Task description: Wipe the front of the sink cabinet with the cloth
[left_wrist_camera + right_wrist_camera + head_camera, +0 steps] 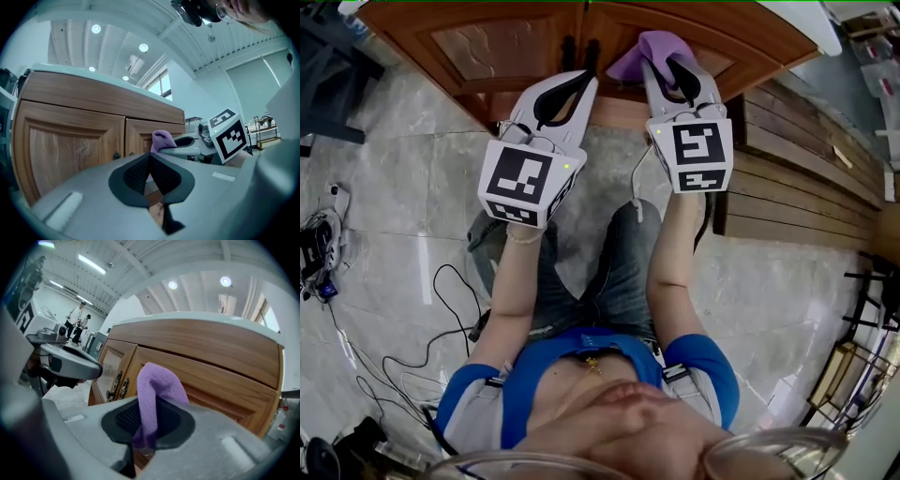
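Down by the sink cabinet [487, 56], both grippers are up at its two doors.
So the right gripper [666, 62] is pinching the purple cloth [633, 58] up at the right-hand door, just past the two dark handles [121, 384]. The left gripper [587, 81] has its jaws pressed together on nothing. Each carries one marker cube [523, 184] with black-and-white square patterns. Only the right gripper view catches two people [78, 316] far off, and only the head view shows cables [441, 281] on the floor.

- Grey marbled floor tiles [403, 187] lie beneath me.
- Black cables [441, 314] trail over the floor on my left.
- Dark wooden planks [806, 178] run along my right, with a black metal rack [874, 291] beyond them.
- Round ceiling lights [96, 29] glow overhead.
- Two people [79, 316] stand far off.
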